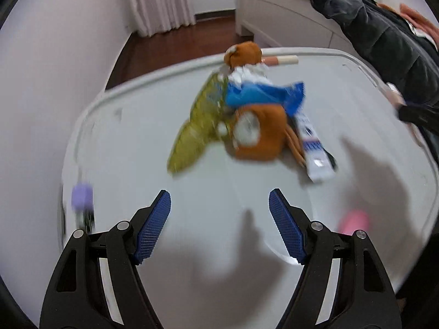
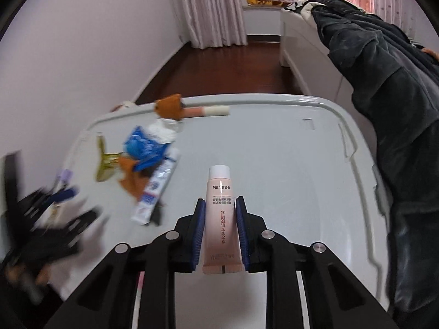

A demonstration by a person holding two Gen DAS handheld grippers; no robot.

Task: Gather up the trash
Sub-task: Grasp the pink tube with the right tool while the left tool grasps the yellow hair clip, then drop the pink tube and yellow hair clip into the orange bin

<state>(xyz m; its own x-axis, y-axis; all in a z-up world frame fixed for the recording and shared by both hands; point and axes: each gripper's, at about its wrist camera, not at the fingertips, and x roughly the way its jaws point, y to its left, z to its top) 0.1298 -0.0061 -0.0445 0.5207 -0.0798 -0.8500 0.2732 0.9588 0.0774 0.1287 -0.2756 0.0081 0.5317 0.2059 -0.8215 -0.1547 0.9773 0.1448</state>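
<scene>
A heap of trash lies on the white table (image 1: 164, 205): a yellow-green wrapper (image 1: 196, 126), a blue wrapper (image 1: 263, 96), a brown plush piece (image 1: 260, 134), crumpled white paper (image 1: 247, 74) and a white-blue tube (image 1: 315, 148). My left gripper (image 1: 219, 205) is open and empty, in front of the heap. My right gripper (image 2: 221, 205) is shut on a pink tube (image 2: 219, 219) with a white cap, held above the table (image 2: 288, 178). The heap also shows at the left in the right wrist view (image 2: 145, 159).
A pink-and-cream stick (image 2: 208, 111) with a brown plush end lies at the table's far edge. A purple item (image 1: 82, 194) sits at the left edge. A dark jacket (image 2: 384, 82) hangs at the right over a white bed. A wall runs along the left.
</scene>
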